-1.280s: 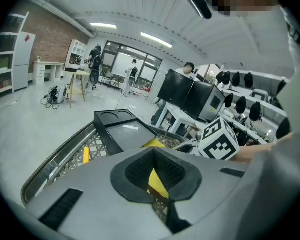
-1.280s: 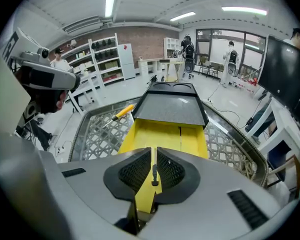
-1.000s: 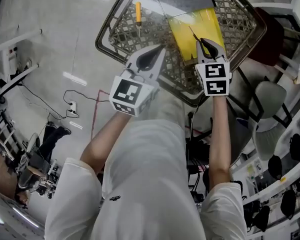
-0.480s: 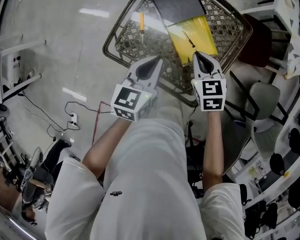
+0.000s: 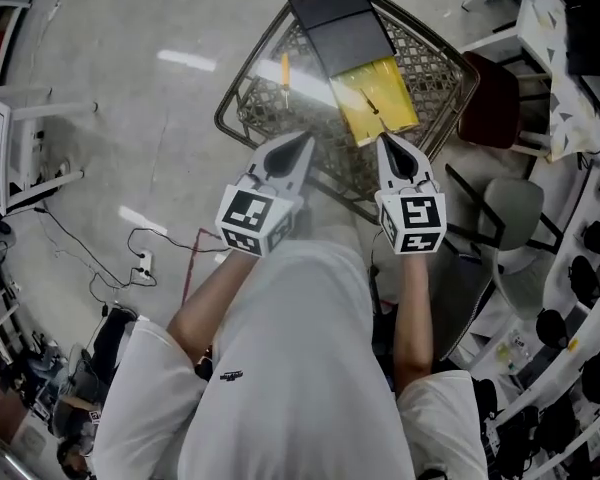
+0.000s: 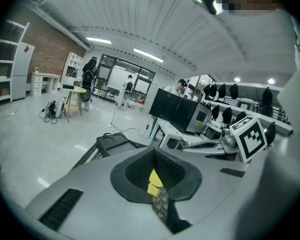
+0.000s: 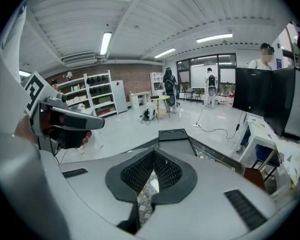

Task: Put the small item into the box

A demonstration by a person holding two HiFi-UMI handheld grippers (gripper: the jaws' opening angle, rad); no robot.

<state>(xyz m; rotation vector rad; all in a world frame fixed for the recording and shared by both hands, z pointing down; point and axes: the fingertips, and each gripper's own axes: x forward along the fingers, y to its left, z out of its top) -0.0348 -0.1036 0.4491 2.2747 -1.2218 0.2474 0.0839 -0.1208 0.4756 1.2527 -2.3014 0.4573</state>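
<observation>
Pale workshop floor surrounds a wire basket holding a yellow box and, left of it, a screwdriver, which is probably light and stiff and best pinched across its orange handle. In the head view, the left tool and right tool hover at the near rim, elbows tucked. In the left gripper view the jaws are together and empty. The right gripper view shows the same.

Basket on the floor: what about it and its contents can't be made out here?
- Head view: the small dark item on the yellow box is too small to identify.
- Head view: the near corner of the basket is hidden by the left gripper and right gripper.
- Both gripper views: each gripper's own body hides the basket, bar a sliver between the jaws.
</observation>
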